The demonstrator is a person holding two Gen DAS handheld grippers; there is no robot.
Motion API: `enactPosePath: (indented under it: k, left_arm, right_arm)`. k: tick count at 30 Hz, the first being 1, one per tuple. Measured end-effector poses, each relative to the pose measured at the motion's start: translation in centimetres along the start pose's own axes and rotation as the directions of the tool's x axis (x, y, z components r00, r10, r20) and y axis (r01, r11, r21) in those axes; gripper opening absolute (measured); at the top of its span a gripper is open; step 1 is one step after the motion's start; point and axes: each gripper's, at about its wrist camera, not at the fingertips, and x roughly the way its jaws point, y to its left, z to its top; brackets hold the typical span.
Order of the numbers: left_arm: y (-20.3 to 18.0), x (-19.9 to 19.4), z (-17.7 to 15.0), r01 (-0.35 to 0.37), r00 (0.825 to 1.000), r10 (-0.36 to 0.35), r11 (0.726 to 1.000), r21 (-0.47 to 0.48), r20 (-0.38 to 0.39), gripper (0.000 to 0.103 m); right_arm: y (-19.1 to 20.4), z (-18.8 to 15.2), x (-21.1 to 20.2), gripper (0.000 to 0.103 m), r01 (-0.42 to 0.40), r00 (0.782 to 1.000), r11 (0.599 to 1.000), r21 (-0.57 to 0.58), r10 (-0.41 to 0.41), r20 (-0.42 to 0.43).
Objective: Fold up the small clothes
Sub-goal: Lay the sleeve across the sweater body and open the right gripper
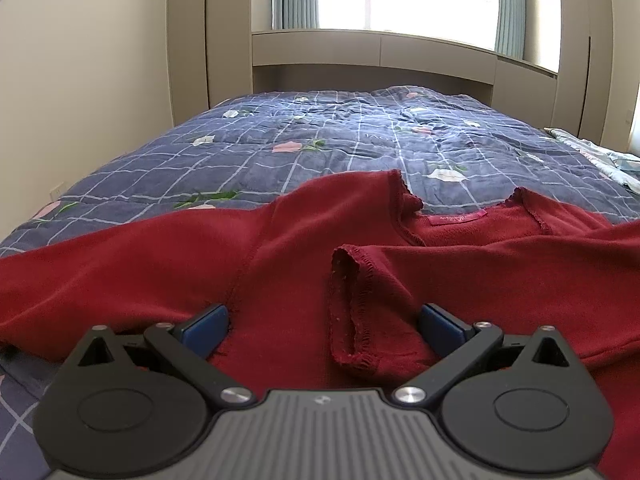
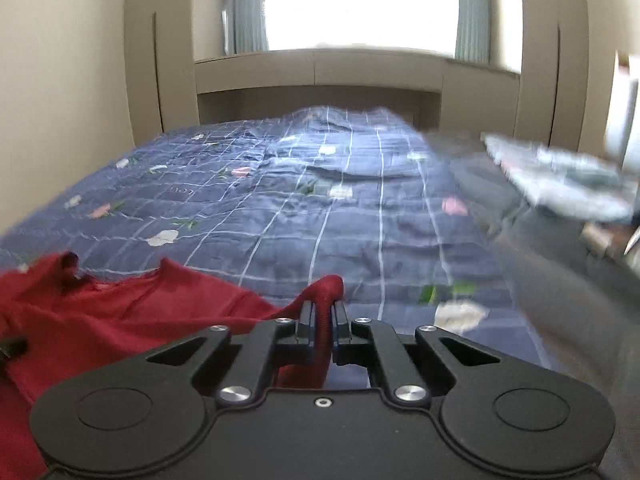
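On bedspread (image 1: 320, 140), red top (image 1: 160, 248) lying crosswise, neckline away, left gripper (image 1: 322, 320) spread, right gripper (image 2: 322, 320) clamping sleeve (image 2: 326, 292).

one red top (image 1: 304, 248), one quilt (image 1: 320, 140), two tools (image 1: 324, 320)

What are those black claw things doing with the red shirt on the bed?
A person is folding a red sweater on the blue quilt, with a gripper in each hand. The right gripper has its fingers pinched shut on a bunched bit of the sweater's edge. The left gripper is open, its blue fingers spread on either side of a folded-in sleeve cuff. The fold isn't finished.
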Motion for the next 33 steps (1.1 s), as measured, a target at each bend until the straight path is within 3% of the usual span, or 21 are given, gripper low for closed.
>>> enactPosePath:
  k: [4,7,8,9,10,14,18,23,24,25,26,29,30,33]
  left_arm:
    - [0.0,0.1,0.0,0.0,1.0,0.0,1.0,0.001,-0.001,0.103]
    - [0.0,0.1,0.0,0.0,1.0,0.0,1.0,0.0,-0.001,0.103]
    - [0.0,0.1,0.0,0.0,1.0,0.0,1.0,0.0,0.0,0.103]
    - [0.0,0.1,0.0,0.0,1.0,0.0,1.0,0.001,0.0,0.103]
    - [0.0,0.1,0.0,0.0,1.0,0.0,1.0,0.001,0.0,0.103]
    - [0.0,0.1,0.0,0.0,1.0,0.0,1.0,0.001,-0.001,0.103]
    - [0.0,0.1,0.0,0.0,1.0,0.0,1.0,0.001,-0.001,0.103]
    - [0.0,0.1,0.0,0.0,1.0,0.0,1.0,0.001,-0.001,0.103]
    - [0.0,0.1,0.0,0.0,1.0,0.0,1.0,0.001,-0.001,0.103]
    - [0.0,0.1,0.0,0.0,1.0,0.0,1.0,0.001,-0.001,0.103]
    - [0.0,0.1,0.0,0.0,1.0,0.0,1.0,0.001,-0.001,0.103]
    - [0.0,0.1,0.0,0.0,1.0,0.0,1.0,0.001,-0.001,0.103]
    - [0.0,0.0,0.0,0.001,1.0,-0.001,1.0,0.001,-0.001,0.103]
    - [0.0,0.1,0.0,0.001,1.0,-0.001,1.0,0.001,-0.002,0.103]
  right_arm:
    - [-1.0,-1.2,1.6,0.009,-0.016,0.998,0.999,0.033,0.017,-0.052]
    - [-2.2,-2.2,0.3,0.03,-0.041,0.999,0.996,0.084,0.043,-0.024]
    - [-2.6,-2.6,-0.6,0.041,-0.05,0.999,0.995,0.083,0.051,-0.009]
    - [-2.8,-3.0,-1.4,0.05,-0.055,0.999,0.996,0.072,0.054,0.005]
    - [-2.8,-3.4,-2.3,0.052,-0.054,0.998,0.997,0.053,0.054,0.016]
    - [-2.6,-5.7,-6.1,0.054,-0.038,0.998,0.994,-0.1,0.042,0.038]
    - [-0.9,-7.8,-7.8,0.05,-0.062,0.997,0.957,-0.284,0.075,0.036]
    - [2.9,-8.7,-7.1,0.039,-0.044,0.995,0.866,-0.499,0.082,0.055]
    - [3.5,-8.7,-7.0,0.031,-0.029,0.995,0.849,-0.528,0.074,0.065]
    - [4.0,-8.8,-6.9,0.017,-0.014,0.995,0.833,-0.553,0.065,0.073]
    - [4.2,-8.7,-7.0,0.011,-0.008,0.995,0.828,-0.561,0.06,0.074]
    - [4.5,-8.6,-7.6,0.005,0.029,0.997,0.844,-0.536,0.015,0.078]
    - [4.5,-8.4,-7.7,0.005,0.042,0.998,0.866,-0.498,-0.012,0.063]
    - [3.2,-7.2,-7.9,0.004,-0.011,0.998,0.984,-0.178,0.001,-0.055]
